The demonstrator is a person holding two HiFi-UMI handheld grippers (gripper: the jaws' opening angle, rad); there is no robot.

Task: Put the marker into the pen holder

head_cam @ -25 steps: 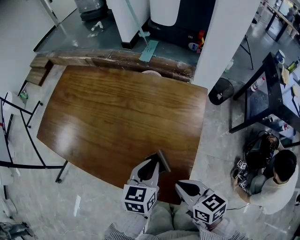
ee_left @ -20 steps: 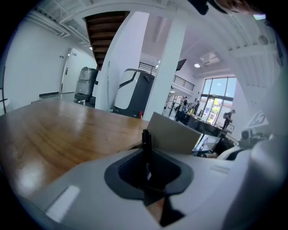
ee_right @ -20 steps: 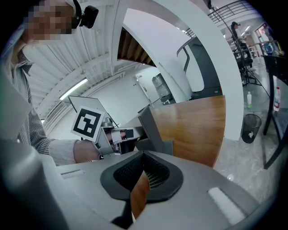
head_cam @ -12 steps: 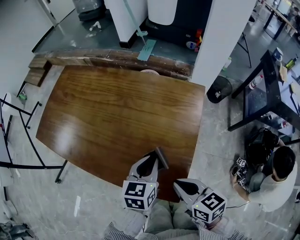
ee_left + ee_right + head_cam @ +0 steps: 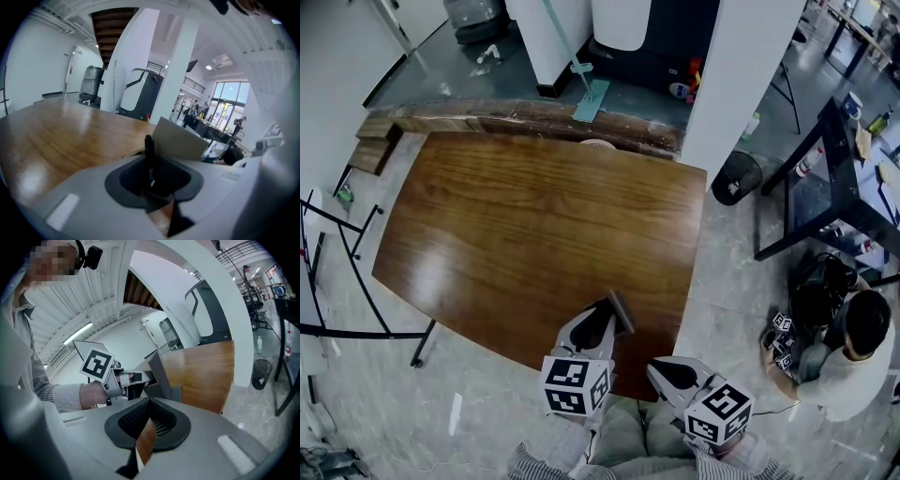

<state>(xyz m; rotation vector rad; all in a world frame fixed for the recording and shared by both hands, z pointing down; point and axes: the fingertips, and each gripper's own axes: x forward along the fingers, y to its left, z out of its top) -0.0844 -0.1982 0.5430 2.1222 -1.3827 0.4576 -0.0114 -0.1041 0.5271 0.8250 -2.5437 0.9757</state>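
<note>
The left claw [image 5: 150, 165] pinches the dark marker [image 5: 149, 145] just beside the grey pen holder [image 5: 622, 312] at the table's [image 5: 525, 225] near edge, insertion still undone, while the right claw [image 5: 147, 404] is pressed together, empty.

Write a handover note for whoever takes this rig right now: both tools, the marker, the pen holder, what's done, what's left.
Left tool: shut on the black marker, which stands upright between its jaws.
Right tool: shut, nothing in it, beside the left one at the near edge of the table.
Pen holder: apparently the gray box just past the left tool's tip.
Done: marker is in the grip.
Left: bring the marker over the holder's opening, lower it in, let go.
</note>
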